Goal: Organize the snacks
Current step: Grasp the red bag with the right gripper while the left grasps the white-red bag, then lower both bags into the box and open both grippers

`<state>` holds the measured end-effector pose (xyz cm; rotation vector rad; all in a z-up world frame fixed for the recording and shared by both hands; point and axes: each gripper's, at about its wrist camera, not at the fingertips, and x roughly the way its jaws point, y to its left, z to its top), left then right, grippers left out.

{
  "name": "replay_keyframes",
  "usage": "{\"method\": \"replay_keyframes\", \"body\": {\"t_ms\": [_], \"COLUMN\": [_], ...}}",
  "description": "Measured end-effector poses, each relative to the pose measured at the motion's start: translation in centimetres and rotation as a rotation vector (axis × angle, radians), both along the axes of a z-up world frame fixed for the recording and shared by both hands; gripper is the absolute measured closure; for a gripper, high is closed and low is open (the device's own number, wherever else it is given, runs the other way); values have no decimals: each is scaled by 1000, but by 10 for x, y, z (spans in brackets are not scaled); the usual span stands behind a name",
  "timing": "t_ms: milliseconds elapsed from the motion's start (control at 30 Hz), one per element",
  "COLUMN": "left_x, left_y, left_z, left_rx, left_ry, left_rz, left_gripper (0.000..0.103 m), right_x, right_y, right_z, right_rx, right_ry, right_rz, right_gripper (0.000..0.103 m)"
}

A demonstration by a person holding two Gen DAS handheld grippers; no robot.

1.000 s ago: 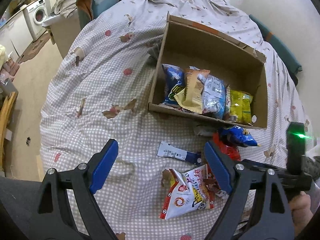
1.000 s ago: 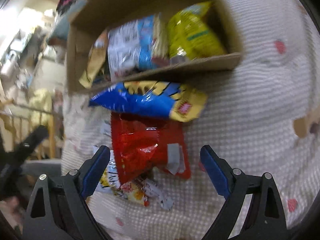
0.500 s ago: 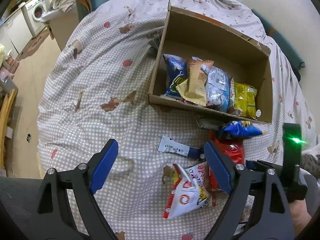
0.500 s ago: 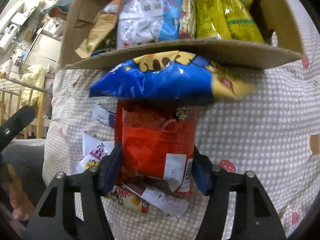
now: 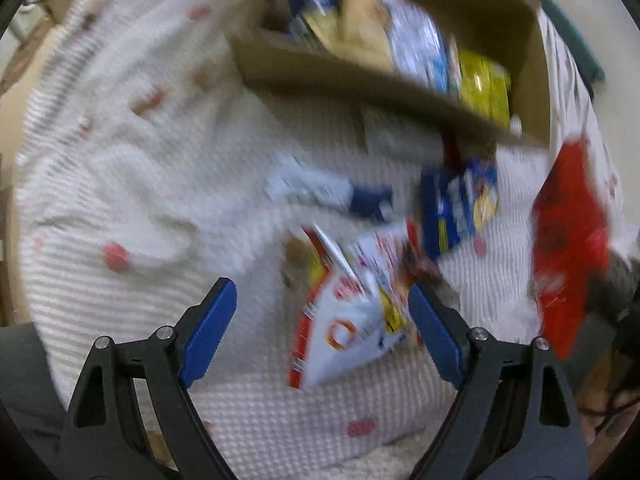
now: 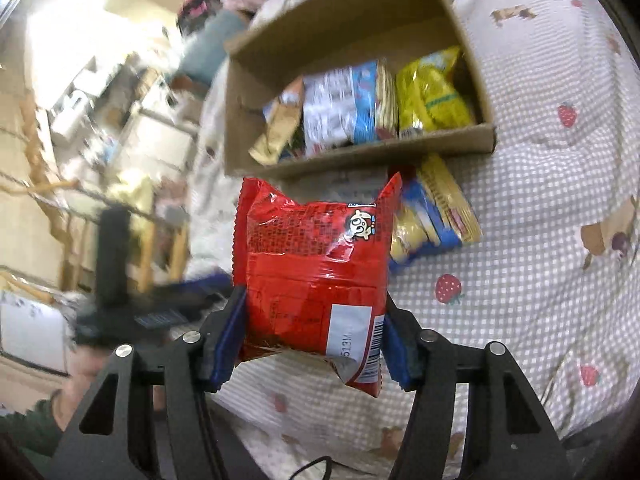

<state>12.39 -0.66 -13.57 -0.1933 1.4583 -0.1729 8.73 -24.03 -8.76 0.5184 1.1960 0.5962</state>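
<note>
While blurred, left wrist view: our left gripper (image 5: 322,328) gapes wide, empty, above white snack pkt (image 5: 352,320); box (image 5: 360,80) at 12.
Right wrist view: right gripper (image 6: 310,332) clamps red pkt (image 6: 316,264) at lower sides, off bedspread (image 6: 540,208); we judge it light, crinkly, slippery, crushable.

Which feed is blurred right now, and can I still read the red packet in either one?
Left wrist view: heavy motion blur, box and snacks smeared, red packet just a streak at the right edge. Right wrist view: packet sharp between the right hand-held gripper pads, barcode label legible; only the room at left is blurred and overexposed.
</note>
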Motion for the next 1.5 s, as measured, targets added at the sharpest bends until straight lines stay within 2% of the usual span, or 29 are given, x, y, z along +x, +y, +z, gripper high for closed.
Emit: {"method": "replay_keyframes", "body": {"t_ms": [133,200,267,333,367,567,767,833,933,1000,1167,1400,1500], "left_x": [-3,-2,-2,-2,-3,-8,-13,-13,-16,-15,-6,-1,9], "left_y": [-14,-18,-20,-23,-24,-13,5,10,15,15,28,41,43], "left_z": [-20,-28,-33,-36,-36,-14,20,29,40,41,44,85,95], "left_rx": [-24,-26,-47,-71,-70,-61,-57,-86,-52,-9,4,10,3], "left_ry": [65,74,89,110,105,32,-104,-126,-176,-192,-198,-313,-331], "left_rz": [-41,-41,-49,-66,-67,-61,-6,16,29,32,73,80,90], "left_gripper": [18,24,42,51,59,73,74,74,74,74,75,75,75], "right_x": [-3,-2,0,2,2,3,0,0,-2,-2,-1,0,3], "right_y": [-10,-13,-17,-17,-13,-8,-9,-9,-8,-9,-11,-16,-19], "right_z": [2,1,1,1,-1,-3,0,2,5,6,6,22,26], "right_rx": [31,26,27,23,17,7,16,23,23,17,16,-16,-8], "right_ry": [-7,-7,-1,2,1,-3,-17,-26,-41,-46,-48,-110,-127], "right_rz": [-49,-57,-62,-63,-61,-58,-61,-62,-59,-60,-75,-93,-104], "right_gripper": [41,41,41,41,41,41,41,41,41,41,41,41,41]}}
